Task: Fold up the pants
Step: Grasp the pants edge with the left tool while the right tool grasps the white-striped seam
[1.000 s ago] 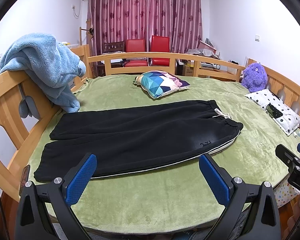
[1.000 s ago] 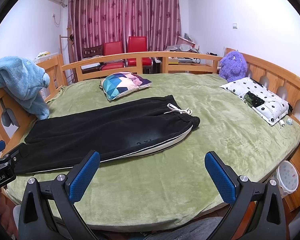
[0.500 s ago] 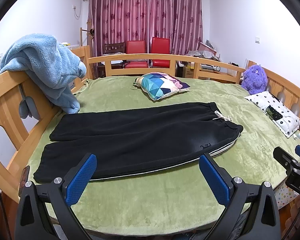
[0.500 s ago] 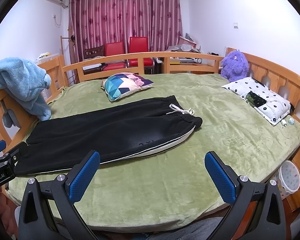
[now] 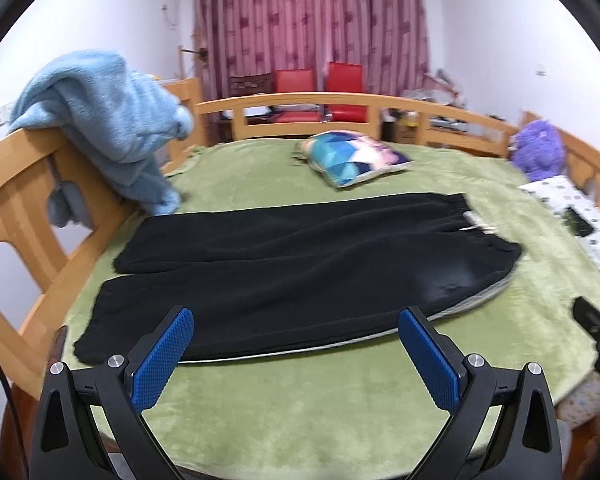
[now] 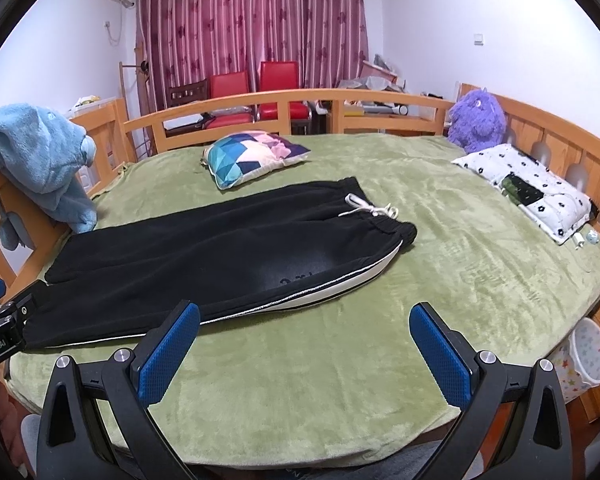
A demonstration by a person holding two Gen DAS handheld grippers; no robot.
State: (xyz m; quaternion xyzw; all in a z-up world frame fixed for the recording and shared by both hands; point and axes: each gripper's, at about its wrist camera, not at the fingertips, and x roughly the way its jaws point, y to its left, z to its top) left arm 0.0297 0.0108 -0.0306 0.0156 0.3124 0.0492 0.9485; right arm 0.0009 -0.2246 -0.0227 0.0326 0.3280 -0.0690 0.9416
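A bedroom with maroon curtains (image 6: 256,20) and two red chairs (image 6: 256,88) lay behind a wooden-railed bed covered by a green blanket (image 6: 440,264). The black pants (image 6: 204,252) lay flat and full length across the blanket, legs toward the left rail, waistband with its white drawstring (image 6: 370,209) toward the middle of the bed, a pale stripe showing along the near edge. A patterned cushion (image 6: 252,156) sat beyond them, a purple plush toy (image 6: 476,120) and a spotted pillow (image 6: 540,196) to the right, and a blue fleece (image 5: 108,128) hung over the left rail. The left tool (image 5: 296,344) hovered over the near pant leg, its blue pads wide apart and empty. The right tool (image 6: 304,340) hung above bare blanket near the bed's edge, likewise spread and holding nothing.
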